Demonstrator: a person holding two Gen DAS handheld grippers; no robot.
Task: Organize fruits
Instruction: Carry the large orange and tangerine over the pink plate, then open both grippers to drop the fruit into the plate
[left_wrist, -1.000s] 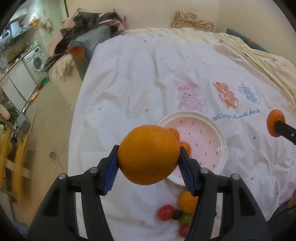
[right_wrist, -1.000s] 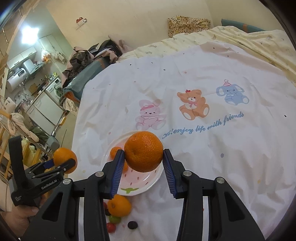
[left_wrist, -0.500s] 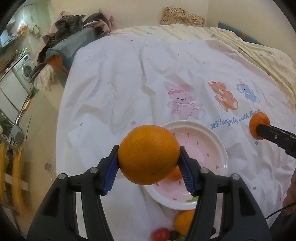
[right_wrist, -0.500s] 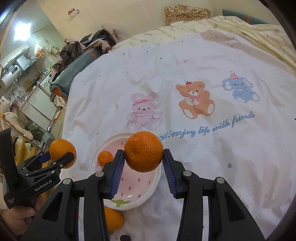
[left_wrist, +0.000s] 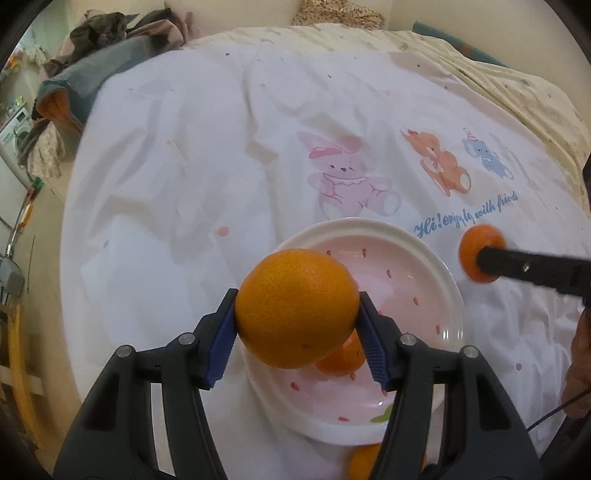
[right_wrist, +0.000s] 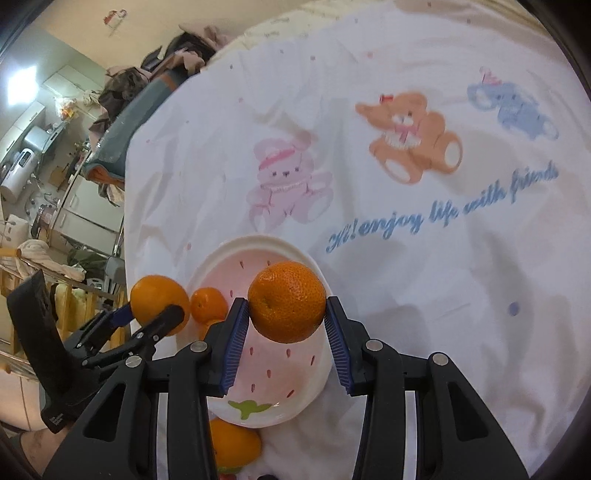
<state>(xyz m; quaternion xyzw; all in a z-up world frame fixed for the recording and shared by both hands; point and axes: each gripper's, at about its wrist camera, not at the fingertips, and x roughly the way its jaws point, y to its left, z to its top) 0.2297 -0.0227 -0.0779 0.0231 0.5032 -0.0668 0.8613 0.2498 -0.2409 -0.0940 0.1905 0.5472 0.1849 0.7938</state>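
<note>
Oranges ride clamped in both our grippers, the left orange (left_wrist: 297, 308) over the bowl (left_wrist: 448, 280) rim at 9 o'clock, the right orange (right_wrist: 287, 301) above its middle, so letting go together risks collision and a roll-off.

You see a white sheet (right_wrist: 406, 295) printed with a pink bunny (right_wrist: 286, 184), a tan bear (right_wrist: 408, 136), a blue elephant (right_wrist: 511, 107) and blue lettering. Your bowl (left_wrist: 448, 291) is white-rimmed, pink inside with red flecks. The oranges (left_wrist: 297, 308) are bright orange; the claw pads (right_wrist: 234, 347) are blue.
</note>
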